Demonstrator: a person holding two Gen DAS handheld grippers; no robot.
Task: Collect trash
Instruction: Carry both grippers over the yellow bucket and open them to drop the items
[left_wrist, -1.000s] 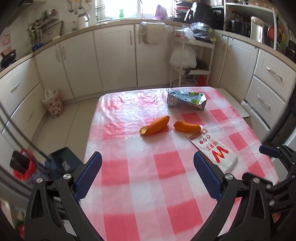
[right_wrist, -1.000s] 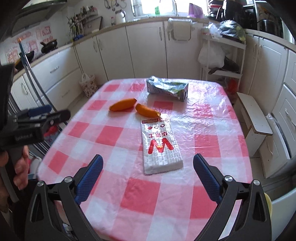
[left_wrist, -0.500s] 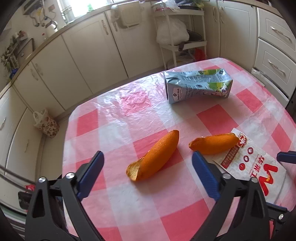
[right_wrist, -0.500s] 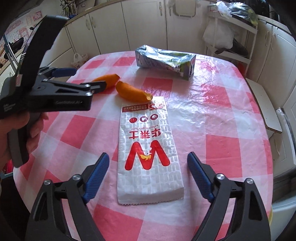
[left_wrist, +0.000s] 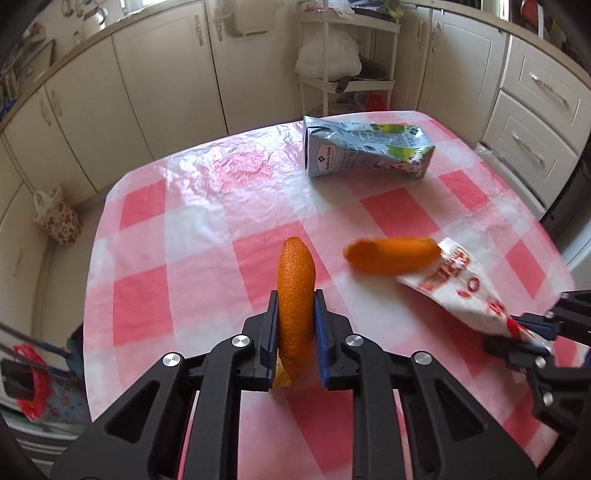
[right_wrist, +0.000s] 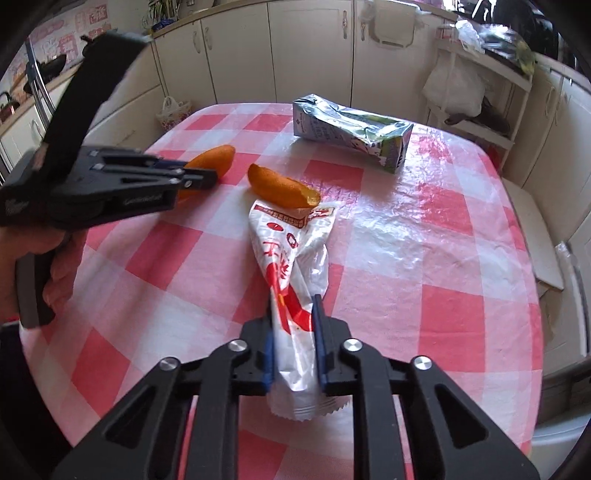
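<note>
Trash on the red-and-white checked tabletop (left_wrist: 192, 236): two orange peel pieces, a white snack wrapper with red print, a crushed grey-blue milk carton (left_wrist: 364, 149) lying on its side at the far end.

Left hand-held gripper (left_wrist: 295, 314): jaws have just been closing, now clenched on one orange peel (left_wrist: 295, 288). Peel stands edge-up between the blue pads, curved, pitted rind outward, tip poking past the fingertips, pale inner side at its near end.

Right hand-held gripper (right_wrist: 293, 325): jaws have just been closing too, now pinching the near part of the wrapper (right_wrist: 291, 266). Wrapper is bunched narrow where the pads squeeze it, fans out toward the far end, serrated near edge sticking out behind the pads.

Second orange peel (right_wrist: 282, 186) lies loose at the wrapper's far end, touching or overlapping it; blurred in the left wrist view (left_wrist: 391, 254).

View differences:
- Right wrist view shows the left hand-held gripper (right_wrist: 192, 177) side-on, plus the person's hand (right_wrist: 55, 273) on its handle.
- Left wrist view shows a floral bag (left_wrist: 57, 218) on the floor by the cabinets and something red at bottom left; can't tell what it is.
- Left wrist view catches the right hand-held gripper only at the right edge, wrapper (left_wrist: 469, 291) in it.
</note>
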